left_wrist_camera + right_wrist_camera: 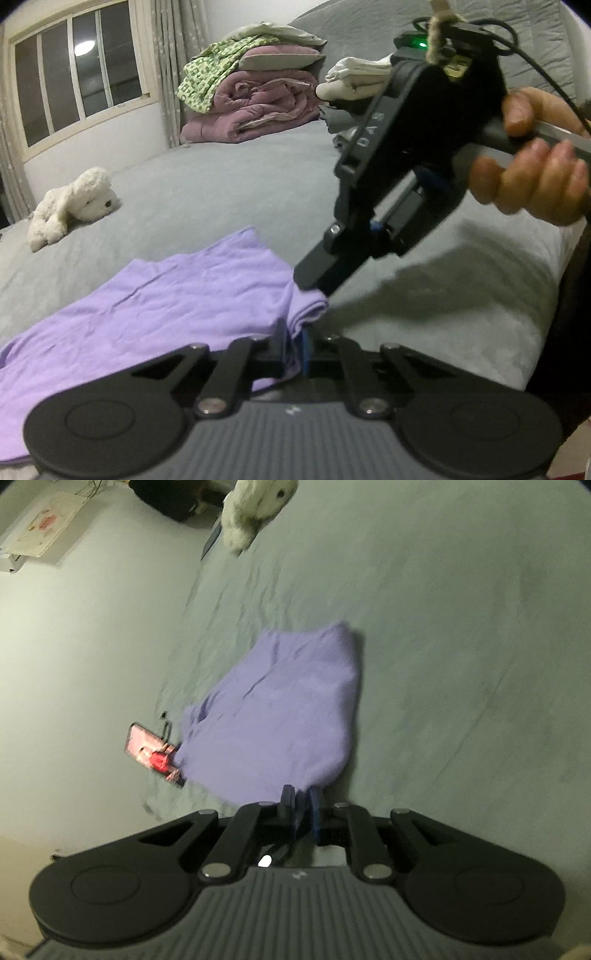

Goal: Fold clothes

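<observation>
From the left wrist view, a grey bedspread (221, 192) is seen filling most of the room, with a curtained window (81, 74) on the far left wall and a grey quilted headboard (498, 44) at the back. A rolled mauve duvet (255, 107) with a green patterned cloth (210, 74) draped on it is stacked at the far end, a small heap of pale folded clothes (354, 77) is set just beside it, and a white plush toy (74, 206) is left lying near the bed's left edge. Plenty of bare spread is left in the middle and to the right. The lilac garment (147, 314) is spread flat at the near left, and a bunched fold of it is pinched tight between the nearly closed fingers of the left gripper (293, 354). The right gripper (314, 284) is held by a hand (532, 177) and is seen coming in from the upper right, its tip touching the same bunched edge. From the right wrist view, pretty blurry, the same garment (280, 709) is seen on the spread with a phone (155, 753) touching its left edge and the plush toy (255, 509) well apart at the top. The spread's left edge is seen dropping off to a pale floor. The right gripper (301, 805) is seen narrowly parted, with the garment's near corner caught between the fingers.
</observation>
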`<action>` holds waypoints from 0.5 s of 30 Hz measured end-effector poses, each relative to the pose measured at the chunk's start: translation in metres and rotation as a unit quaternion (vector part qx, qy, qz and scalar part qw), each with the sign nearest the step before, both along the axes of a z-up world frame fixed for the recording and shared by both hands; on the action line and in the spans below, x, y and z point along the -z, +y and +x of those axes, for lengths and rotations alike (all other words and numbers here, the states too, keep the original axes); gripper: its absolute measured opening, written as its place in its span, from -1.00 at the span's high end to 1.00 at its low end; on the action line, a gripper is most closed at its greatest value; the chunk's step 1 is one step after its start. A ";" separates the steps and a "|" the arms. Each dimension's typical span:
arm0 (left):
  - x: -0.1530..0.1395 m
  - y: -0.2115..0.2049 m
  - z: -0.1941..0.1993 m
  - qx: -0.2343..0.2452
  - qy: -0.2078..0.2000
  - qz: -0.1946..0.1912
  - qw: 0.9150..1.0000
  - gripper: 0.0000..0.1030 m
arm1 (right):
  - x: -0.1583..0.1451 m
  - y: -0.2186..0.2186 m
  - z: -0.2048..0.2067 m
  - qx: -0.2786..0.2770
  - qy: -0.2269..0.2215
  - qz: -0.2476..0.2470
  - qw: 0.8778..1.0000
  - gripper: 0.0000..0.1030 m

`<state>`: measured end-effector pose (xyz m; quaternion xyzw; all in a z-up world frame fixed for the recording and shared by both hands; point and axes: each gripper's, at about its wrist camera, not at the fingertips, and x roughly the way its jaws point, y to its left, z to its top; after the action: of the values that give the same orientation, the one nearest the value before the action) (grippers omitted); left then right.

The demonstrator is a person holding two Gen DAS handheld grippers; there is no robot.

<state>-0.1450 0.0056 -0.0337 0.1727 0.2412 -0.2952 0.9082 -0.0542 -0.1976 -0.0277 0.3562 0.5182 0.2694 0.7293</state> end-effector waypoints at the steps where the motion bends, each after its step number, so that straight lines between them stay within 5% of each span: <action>1: 0.000 -0.001 -0.003 0.000 -0.006 0.005 1.000 0.83 | 0.000 -0.001 0.003 0.006 -0.005 -0.009 1.000 0.53; 3: 0.000 -0.002 -0.009 0.003 -0.021 0.018 1.000 0.73 | 0.001 -0.002 0.008 0.021 -0.021 -0.035 0.999 0.21; 7: -0.001 -0.007 -0.019 0.015 -0.056 0.040 0.998 0.29 | 0.001 0.003 0.019 0.032 -0.049 -0.057 0.997 0.21; 15: 0.002 -0.011 -0.016 0.020 -0.062 0.043 0.997 0.34 | 0.002 0.014 0.038 0.039 -0.103 -0.097 0.989 0.21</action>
<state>-0.1614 -0.0058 -0.0360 0.2347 0.1931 -0.2911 0.9071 -0.0162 -0.1833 -0.0301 0.2745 0.4499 0.2241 0.8198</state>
